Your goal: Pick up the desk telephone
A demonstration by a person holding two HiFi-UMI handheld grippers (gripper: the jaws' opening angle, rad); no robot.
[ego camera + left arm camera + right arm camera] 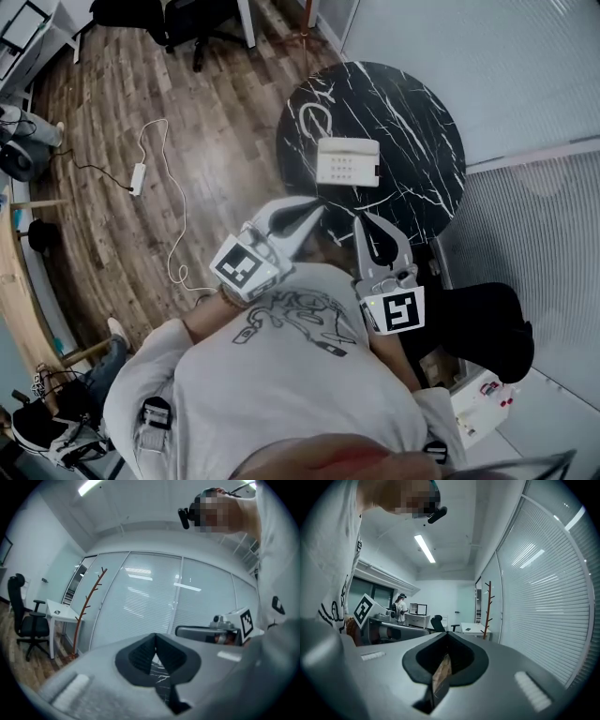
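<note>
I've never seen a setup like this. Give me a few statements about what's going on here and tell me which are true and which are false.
1. The white desk telephone sits on a round black marble table. True.
2. The left gripper is clamped on the telephone. False: its jaws are shut on nothing, and it is short of the phone, near the table's edge.
3. The right gripper has its jaws together. True.
4. The floor is carpeted and a red cable lies on it. False: it is a wooden floor, with a white power strip and a white cable on it.
</note>
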